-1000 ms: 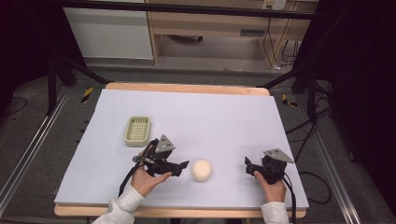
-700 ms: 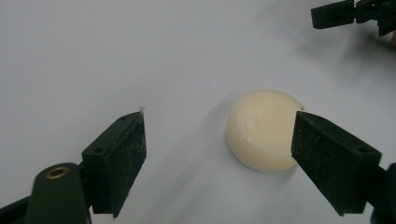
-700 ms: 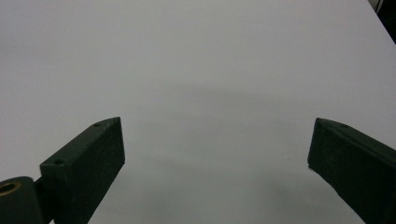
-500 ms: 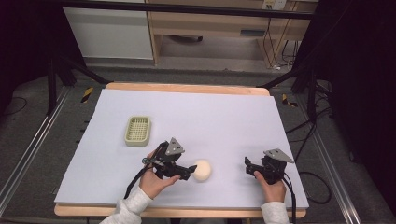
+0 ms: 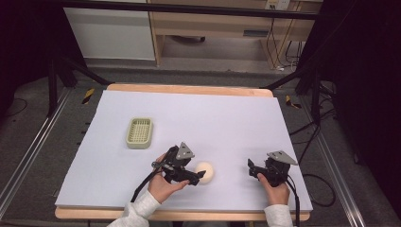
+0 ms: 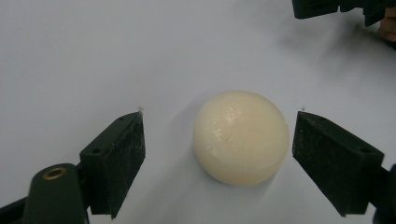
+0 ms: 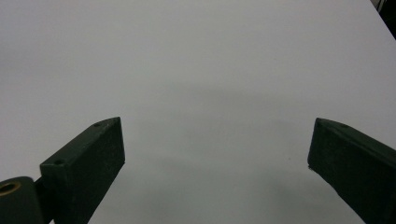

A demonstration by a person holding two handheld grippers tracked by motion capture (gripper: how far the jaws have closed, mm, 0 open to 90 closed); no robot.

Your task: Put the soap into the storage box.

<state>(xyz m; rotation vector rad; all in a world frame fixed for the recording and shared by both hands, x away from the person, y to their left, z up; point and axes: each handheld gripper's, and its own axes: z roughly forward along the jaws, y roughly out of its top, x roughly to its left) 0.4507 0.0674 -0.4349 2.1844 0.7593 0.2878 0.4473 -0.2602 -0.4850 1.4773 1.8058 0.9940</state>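
Fingers of the left gripper stand wide on either side of the cream soap, which rests on the counter, apparently lined up to close on it. Well right of the soap, the right gripper hangs wide and empty.

No legible text.
No words, labels, brands or numbers can be read on any surface; a small pale tag on the far cabinet is too blurred.
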